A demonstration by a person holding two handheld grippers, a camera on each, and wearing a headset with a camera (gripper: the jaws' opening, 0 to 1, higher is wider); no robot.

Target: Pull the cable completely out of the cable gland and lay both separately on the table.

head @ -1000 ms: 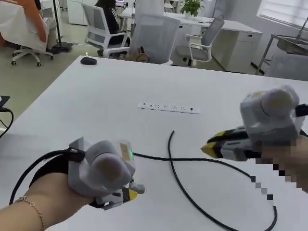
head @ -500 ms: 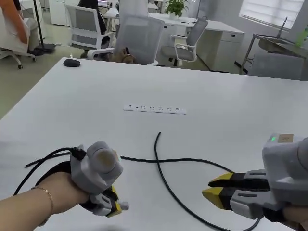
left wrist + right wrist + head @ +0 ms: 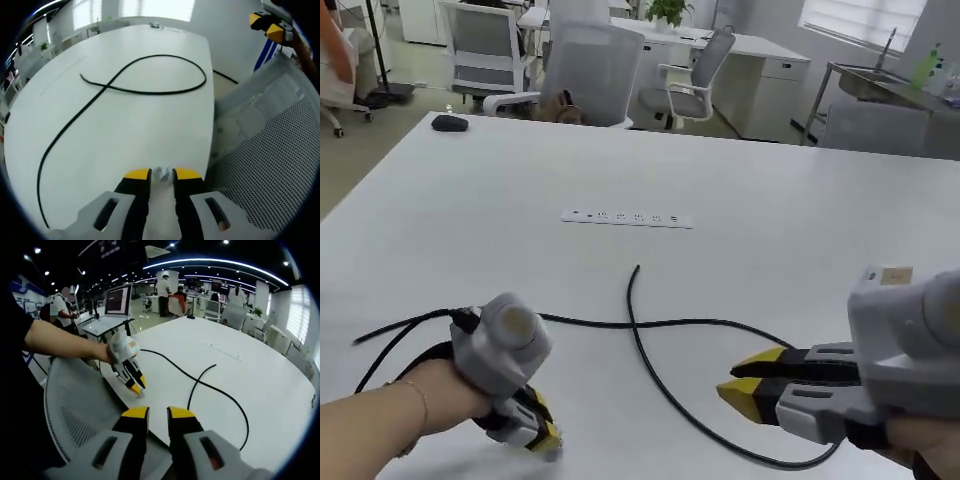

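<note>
Head view: a long black cable (image 3: 632, 324) lies loose on the white table (image 3: 770, 230), crossing over itself once. One free end points towards a white flush-mounted power strip (image 3: 625, 217) just beyond it. The left gripper (image 3: 545, 438), grey with yellow jaw tips, is on the near side of the cable, left of the crossing, with its tips down at the tabletop. From here I cannot tell what sits between its tips. The right gripper (image 3: 738, 380) hovers right of the crossing, inside the cable's wide bend, pointing at it with its tips close together.

Left gripper view: the left gripper (image 3: 161, 176) has its jaws drawn in on a small whitish cable gland (image 3: 161, 172), which is pinched between the yellow tips. The gland is well apart from the cable (image 3: 150, 92), whose loop lies further out on the table (image 3: 150, 130). The right gripper (image 3: 270, 26) shows beyond the loop.

Right gripper view: the right gripper (image 3: 158, 415) has a narrow gap between its jaws and nothing in it. The cable (image 3: 195, 381) crosses itself straight ahead of it. The left gripper (image 3: 135, 387) is left of that crossing, on the near side of the cable.
</note>
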